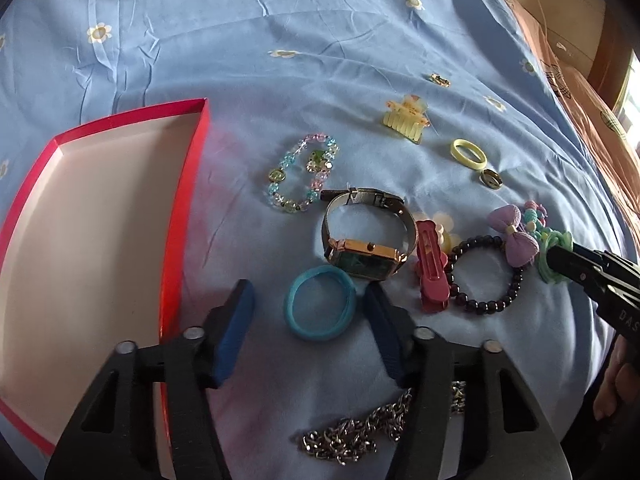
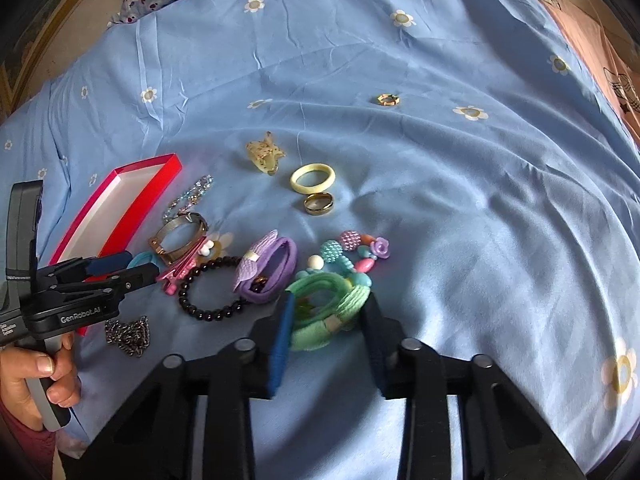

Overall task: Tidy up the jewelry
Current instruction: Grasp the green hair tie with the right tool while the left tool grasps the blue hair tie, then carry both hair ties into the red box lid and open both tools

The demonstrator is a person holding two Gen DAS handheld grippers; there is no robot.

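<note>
- Left wrist view, bottom centre: my left gripper (image 1: 310,320) stands spread around the blue hair tie (image 1: 320,303), pads not yet touching it; a silver chain (image 1: 352,436) lies nearer still.
- Right wrist view, bottom centre: my right gripper (image 2: 328,320) brackets the green hair ties (image 2: 324,308); whether its pads press them I cannot tell.
- Middle of the frame: watch (image 1: 366,236), dark bead bracelet (image 1: 486,276) and pink clip (image 1: 430,264) lie on the blue sheet (image 1: 280,20).
- Left edge: the red box (image 1: 188,200) holds nothing, so I judge sorting barely started.
- Only the right view shows the bead cluster (image 2: 354,254) and my hand (image 2: 36,376) clearly.
</note>
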